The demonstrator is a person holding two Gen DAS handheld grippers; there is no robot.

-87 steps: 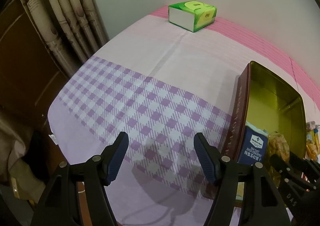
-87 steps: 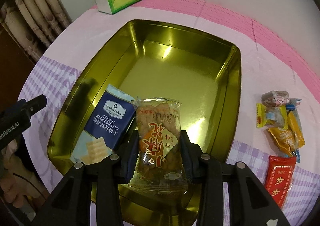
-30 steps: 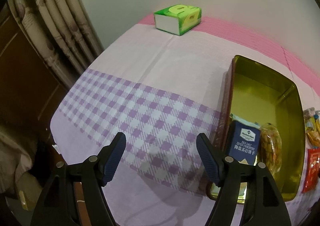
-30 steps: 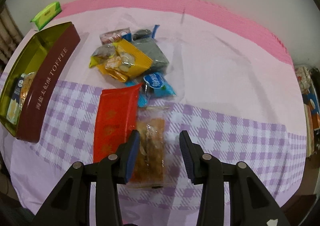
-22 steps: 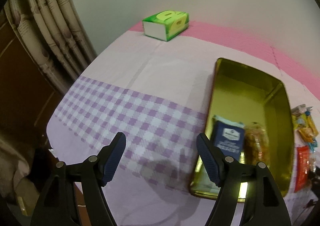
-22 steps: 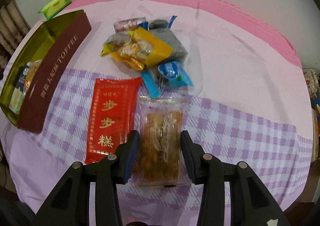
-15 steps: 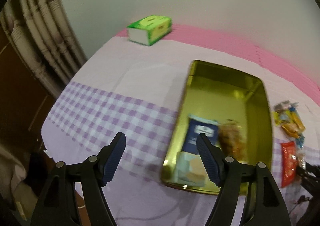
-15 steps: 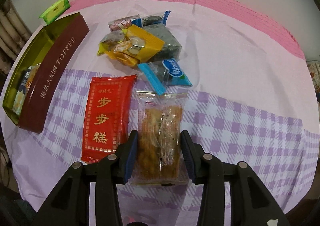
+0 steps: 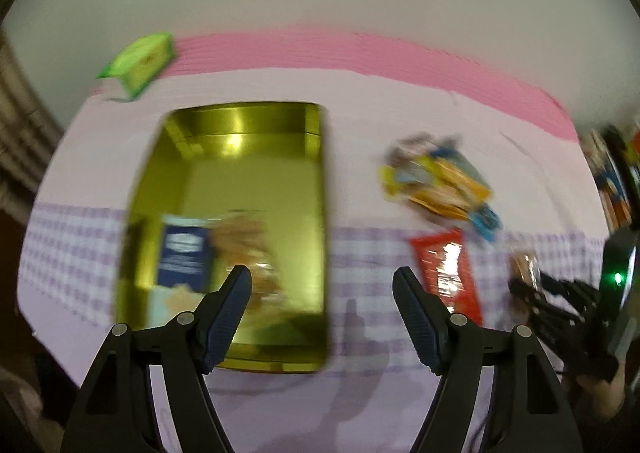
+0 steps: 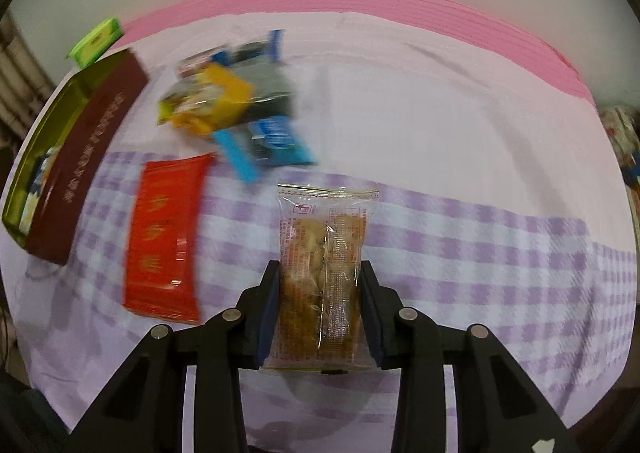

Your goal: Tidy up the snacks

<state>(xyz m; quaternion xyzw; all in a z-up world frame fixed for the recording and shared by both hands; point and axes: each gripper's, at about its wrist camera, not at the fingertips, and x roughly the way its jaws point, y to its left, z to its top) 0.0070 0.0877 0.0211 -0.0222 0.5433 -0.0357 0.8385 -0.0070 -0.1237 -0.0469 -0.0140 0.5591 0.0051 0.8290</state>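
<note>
Left wrist view, blurry: left tongs (image 9: pixel 322 287) spread wide with nothing between them, hanging over the near end of the gold tin (image 9: pixel 308 181). Tin sits on the checked worktop cloth (image 9: pixel 72 253) and holds a blue cracker pack (image 9: pixel 182 257) and a clear snack bag (image 9: pixel 248 249). Red packet (image 9: pixel 448 273) and mixed snack pile (image 9: pixel 436 181) lie right of the tin. Right tongs (image 9: pixel 524 289) at far right.

Right wrist view: right tongs (image 10: pixel 320 309) closing on the clear-wrapped pastry pack (image 10: pixel 322 253), pads against both long edges. Red packet (image 10: pixel 166 237) just left of it, snack pile (image 10: pixel 236 105) beyond, tin (image 10: pixel 80 157) far left, green tissue box (image 10: pixel 94 41) behind it.
</note>
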